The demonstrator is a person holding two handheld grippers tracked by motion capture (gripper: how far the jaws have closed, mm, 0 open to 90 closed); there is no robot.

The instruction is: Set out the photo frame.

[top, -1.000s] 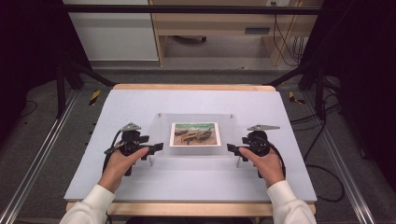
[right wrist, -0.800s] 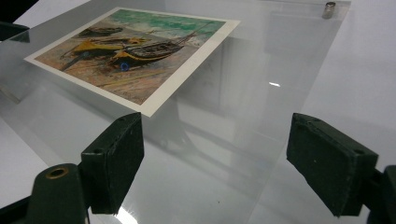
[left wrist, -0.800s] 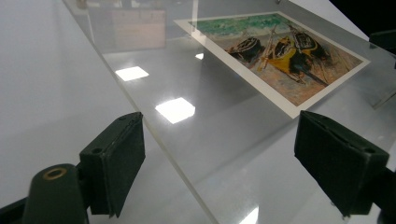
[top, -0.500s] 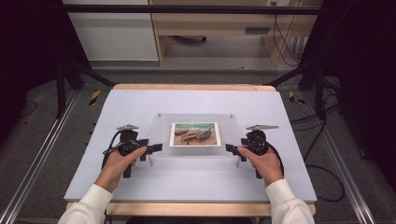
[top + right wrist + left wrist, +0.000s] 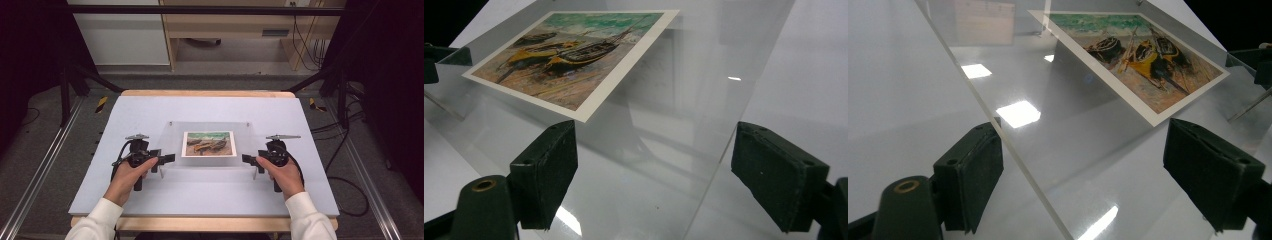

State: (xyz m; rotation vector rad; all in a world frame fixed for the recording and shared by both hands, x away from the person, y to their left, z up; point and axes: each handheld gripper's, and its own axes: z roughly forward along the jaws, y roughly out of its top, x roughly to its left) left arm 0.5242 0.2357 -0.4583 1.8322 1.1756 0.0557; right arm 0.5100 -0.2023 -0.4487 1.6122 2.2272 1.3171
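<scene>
At the middle of the white table top [image 5: 210,200] stands a clear acrylic picture frame [image 5: 210,150], a transparent panel raised on small metal standoffs, with a print of beached boats [image 5: 209,144] mounted at its centre. The panel appears level and square to the table edge.

The left gripper [image 5: 169,159] sits at the panel's left edge. In the left gripper view its two black jaws stand wide apart, one on either side of the panel edge [image 5: 1013,150], and neither pad presses the acrylic. The right gripper [image 5: 247,159] is placed likewise at the right edge; its own view shows the jaws spread, the panel edge [image 5: 716,150] between them, no contact evident.

Assessment: both tools are positioned either side of the frame, with no grip on it. Whether the frame has just been set down or is about to be lifted cannot be determined. No other item lies on the table top.
</scene>
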